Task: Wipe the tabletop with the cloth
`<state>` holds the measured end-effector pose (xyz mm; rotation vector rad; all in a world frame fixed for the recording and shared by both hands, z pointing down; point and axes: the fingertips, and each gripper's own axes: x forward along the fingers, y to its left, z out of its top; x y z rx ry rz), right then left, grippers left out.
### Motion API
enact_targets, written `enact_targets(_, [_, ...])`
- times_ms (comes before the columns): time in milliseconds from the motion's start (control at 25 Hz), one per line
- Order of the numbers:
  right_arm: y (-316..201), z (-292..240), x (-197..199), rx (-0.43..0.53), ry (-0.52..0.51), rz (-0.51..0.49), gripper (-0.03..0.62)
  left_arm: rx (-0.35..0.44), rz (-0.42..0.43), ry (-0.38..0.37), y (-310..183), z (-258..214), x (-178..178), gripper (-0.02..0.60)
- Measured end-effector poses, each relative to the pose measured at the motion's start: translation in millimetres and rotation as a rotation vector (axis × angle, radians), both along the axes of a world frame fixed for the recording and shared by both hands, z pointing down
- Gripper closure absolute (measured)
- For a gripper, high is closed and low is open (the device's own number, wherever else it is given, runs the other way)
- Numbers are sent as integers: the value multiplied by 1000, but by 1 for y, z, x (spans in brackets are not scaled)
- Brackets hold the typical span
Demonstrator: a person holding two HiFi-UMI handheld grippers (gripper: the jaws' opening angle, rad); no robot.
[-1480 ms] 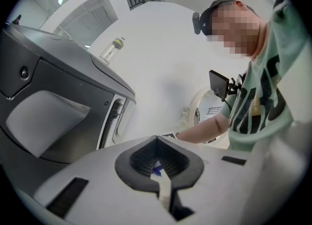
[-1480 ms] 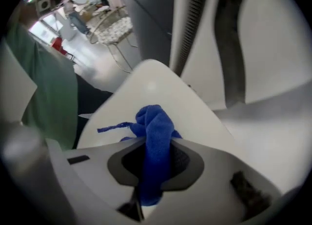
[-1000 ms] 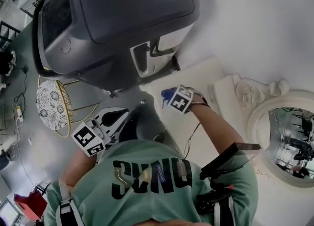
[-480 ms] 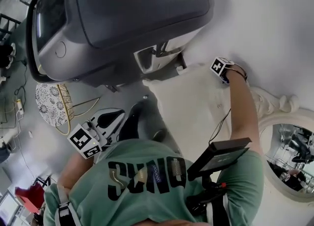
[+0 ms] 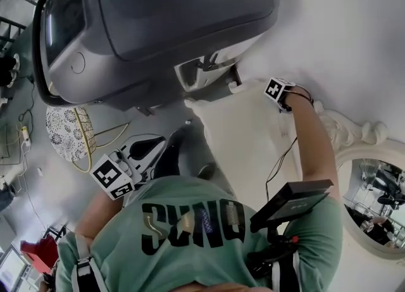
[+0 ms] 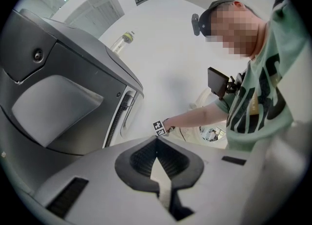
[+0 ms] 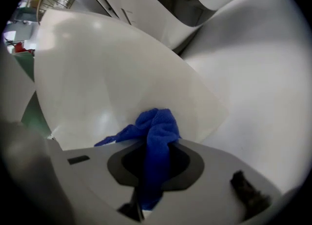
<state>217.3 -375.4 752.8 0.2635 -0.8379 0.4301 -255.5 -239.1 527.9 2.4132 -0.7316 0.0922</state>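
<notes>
The cloth (image 7: 157,124) is deep blue with a fine woven grain, and it is crumpled into a bunch. The right gripper (image 7: 157,147) pinches it between its jaws. The bunch sticks out in front and presses on the white tabletop (image 7: 107,68) near its far corner, and one thin tail lies to the left. The left gripper (image 6: 156,142) is held low beside the person, its jaws pressed together on nothing. A clear bottle (image 6: 121,43) stands upright on the big grey machine (image 5: 145,25); its content I cannot tell.

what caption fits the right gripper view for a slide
The right gripper holds a blue cloth over the white tabletop.
</notes>
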Motion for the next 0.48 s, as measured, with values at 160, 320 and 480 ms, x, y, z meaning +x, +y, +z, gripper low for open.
enact_targets(160, [42,-2,-72,-54,-143,-40,533,34,10,21,7,-16,7,575])
enact_targets(320, [108,-12,-172,-112,-332,-151,533,69,20,36,19,-31,14,575])
enact_targets(480, [183,-16,-263,-151,-520,-238,533,93,32,37,35,-45,20,575])
